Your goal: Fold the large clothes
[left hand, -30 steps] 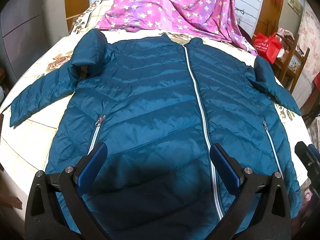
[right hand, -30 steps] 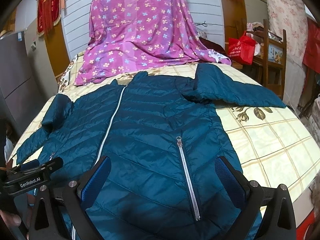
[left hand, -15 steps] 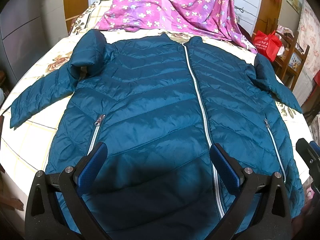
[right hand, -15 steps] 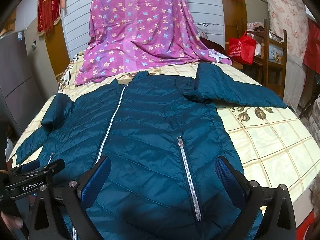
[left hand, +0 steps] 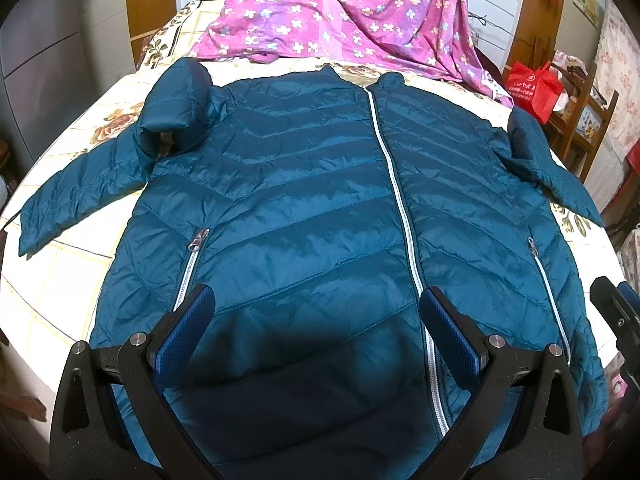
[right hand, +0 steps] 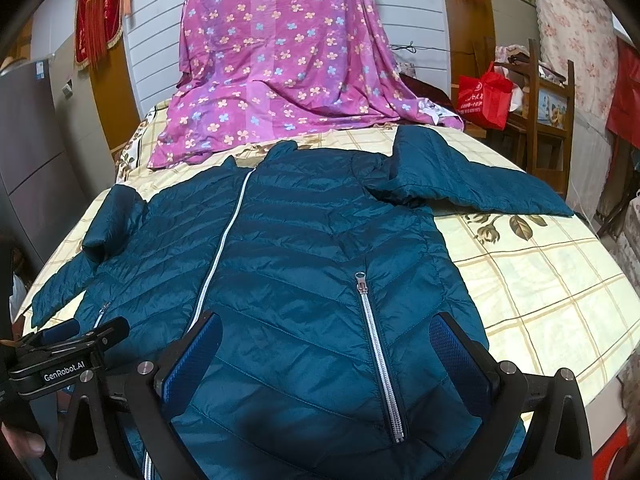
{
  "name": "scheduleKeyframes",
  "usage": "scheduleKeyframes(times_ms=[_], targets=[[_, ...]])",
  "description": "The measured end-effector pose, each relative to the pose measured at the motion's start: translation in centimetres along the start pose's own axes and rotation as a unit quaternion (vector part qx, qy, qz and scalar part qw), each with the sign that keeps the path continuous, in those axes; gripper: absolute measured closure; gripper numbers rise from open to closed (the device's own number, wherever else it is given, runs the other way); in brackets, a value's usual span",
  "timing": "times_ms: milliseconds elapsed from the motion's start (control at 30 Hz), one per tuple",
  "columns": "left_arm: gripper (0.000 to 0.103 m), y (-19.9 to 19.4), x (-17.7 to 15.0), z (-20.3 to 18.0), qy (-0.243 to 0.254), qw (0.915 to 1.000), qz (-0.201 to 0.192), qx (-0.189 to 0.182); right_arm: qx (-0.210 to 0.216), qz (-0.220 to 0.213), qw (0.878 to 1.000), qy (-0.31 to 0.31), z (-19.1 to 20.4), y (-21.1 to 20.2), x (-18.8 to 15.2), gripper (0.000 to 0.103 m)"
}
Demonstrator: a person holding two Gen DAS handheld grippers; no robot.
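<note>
A teal quilted puffer jacket (left hand: 304,216) lies flat, front up and zipped with a white centre zip, on the bed; it also fills the right wrist view (right hand: 304,272). Both sleeves stretch outward, the left sleeve (left hand: 76,192) toward the bed's left edge, the right sleeve (right hand: 476,188) across the bedsheet. My left gripper (left hand: 316,324) hovers open over the jacket's lower hem, left of the centre zip. My right gripper (right hand: 328,344) hovers open above the right pocket zip (right hand: 376,356). Neither holds anything.
A purple flowered sheet (left hand: 352,12) is draped at the bed's head. The cream checked bedsheet (right hand: 552,276) shows beside the jacket. A red bag (right hand: 484,96) and wooden chair (right hand: 552,112) stand at the right. A grey cabinet (right hand: 32,152) stands left. The other gripper's body (right hand: 68,360) appears at lower left.
Both grippers have drifted slightly; the jacket sits a little lower and nearer in the left wrist view. The jaws stay open and the jacket has not moved.
</note>
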State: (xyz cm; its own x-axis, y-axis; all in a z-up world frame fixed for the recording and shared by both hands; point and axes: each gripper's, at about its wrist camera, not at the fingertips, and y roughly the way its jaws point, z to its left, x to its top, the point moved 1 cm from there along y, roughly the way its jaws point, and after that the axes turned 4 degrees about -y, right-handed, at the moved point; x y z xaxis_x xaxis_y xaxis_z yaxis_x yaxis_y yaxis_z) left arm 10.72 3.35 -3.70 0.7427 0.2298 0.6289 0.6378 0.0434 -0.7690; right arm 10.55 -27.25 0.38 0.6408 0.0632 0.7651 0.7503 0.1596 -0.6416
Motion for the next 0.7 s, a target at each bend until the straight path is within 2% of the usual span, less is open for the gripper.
scheduleKeyframes(times_ms=[700], targets=[[0.001, 0.04, 0.02, 0.02, -0.001, 1.0, 0.0, -0.001, -0.001, 0.003, 1.0, -0.003, 0.2, 0.21, -0.1, 0.0]])
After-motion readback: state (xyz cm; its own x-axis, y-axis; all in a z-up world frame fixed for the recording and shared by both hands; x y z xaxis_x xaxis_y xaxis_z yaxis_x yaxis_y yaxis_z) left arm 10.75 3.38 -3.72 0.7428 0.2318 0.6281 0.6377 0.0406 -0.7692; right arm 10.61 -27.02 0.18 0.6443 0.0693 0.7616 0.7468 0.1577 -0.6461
